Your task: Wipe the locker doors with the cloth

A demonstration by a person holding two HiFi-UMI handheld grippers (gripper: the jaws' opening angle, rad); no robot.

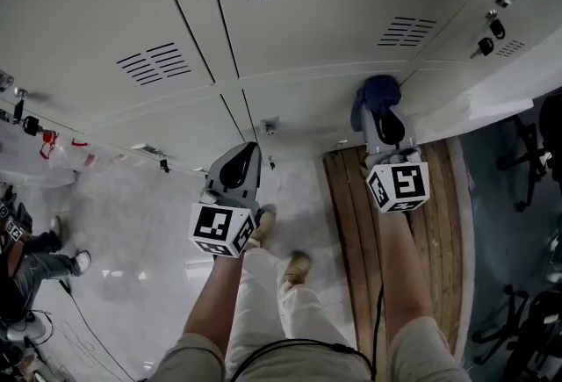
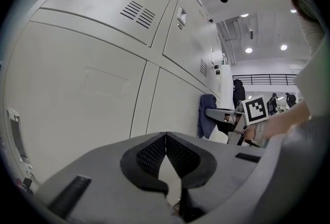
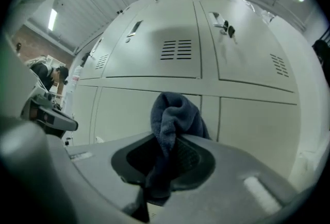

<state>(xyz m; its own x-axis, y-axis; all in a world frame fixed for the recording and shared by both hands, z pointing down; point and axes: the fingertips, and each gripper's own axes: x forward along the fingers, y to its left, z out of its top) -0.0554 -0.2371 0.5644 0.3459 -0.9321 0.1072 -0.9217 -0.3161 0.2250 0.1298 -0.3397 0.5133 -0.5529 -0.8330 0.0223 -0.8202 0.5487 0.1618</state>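
right gripper [image 1: 378, 114] with cloth [image 1: 378, 91] near lockers [image 1: 325, 51]

Cloth [image 3: 172, 115] between the right fingers [image 3: 192, 157], bunched past their tips, just before a lower door [image 3: 139, 109] of the lockers [image 1: 307, 38]. Left fingers [image 2: 149, 156] tip to tip, nothing between, to the left of the right fingers. Lockers ahead of both pairs. Boards [image 1: 351, 222] on the floor [image 1: 149, 231] beneath the right fingers.
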